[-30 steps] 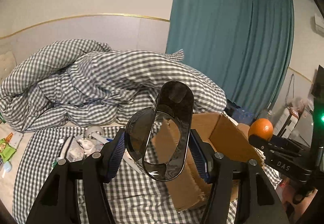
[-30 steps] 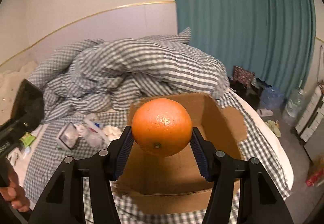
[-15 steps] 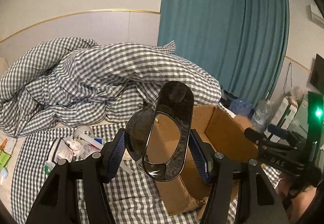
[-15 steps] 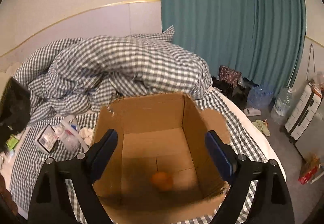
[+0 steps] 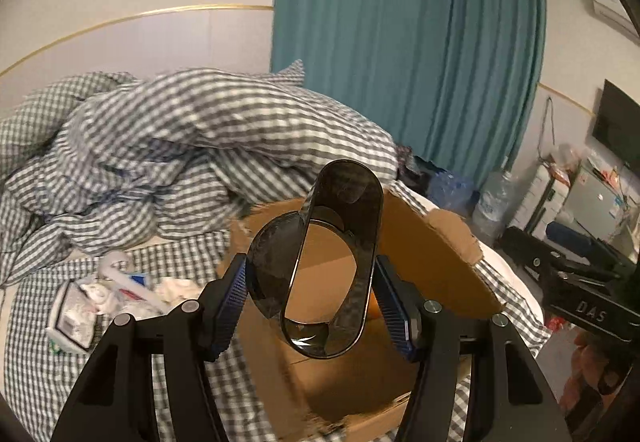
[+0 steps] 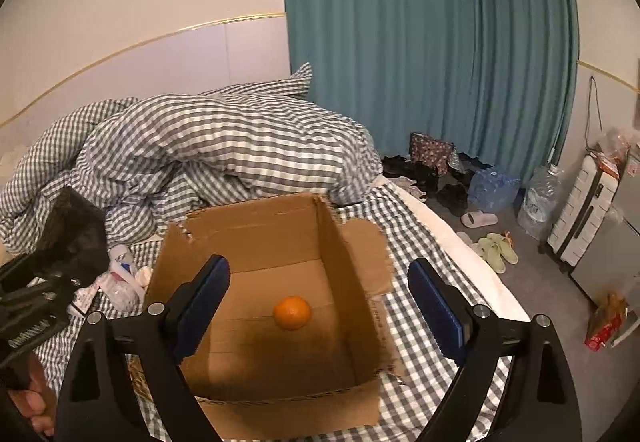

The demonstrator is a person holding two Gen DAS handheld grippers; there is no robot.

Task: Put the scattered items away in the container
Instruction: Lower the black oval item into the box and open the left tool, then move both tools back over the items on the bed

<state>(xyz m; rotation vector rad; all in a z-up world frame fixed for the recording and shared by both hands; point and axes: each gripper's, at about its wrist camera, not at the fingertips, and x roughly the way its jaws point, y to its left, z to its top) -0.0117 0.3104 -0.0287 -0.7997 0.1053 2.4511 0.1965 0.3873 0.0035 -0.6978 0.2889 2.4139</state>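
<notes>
- Left wrist view: the left gripper pinches a dark glossy oval holder between its blue pads, just as it did a second ago. The cardboard box now fills the lower middle of the frame directly behind the holder, where before it sat off to the right; the holder looks carried over the opening, so I judge it the next thing to go in.
- At left of this frame, small packets and a white tube still lie on the checked sheet, not yet tidied.
- Right wrist view: the right gripper has just been opening and its jaws stand spread with nothing between them. The orange, clamped there a second ago, now rests on the box floor at frame centre, so one item is tidied.
</notes>
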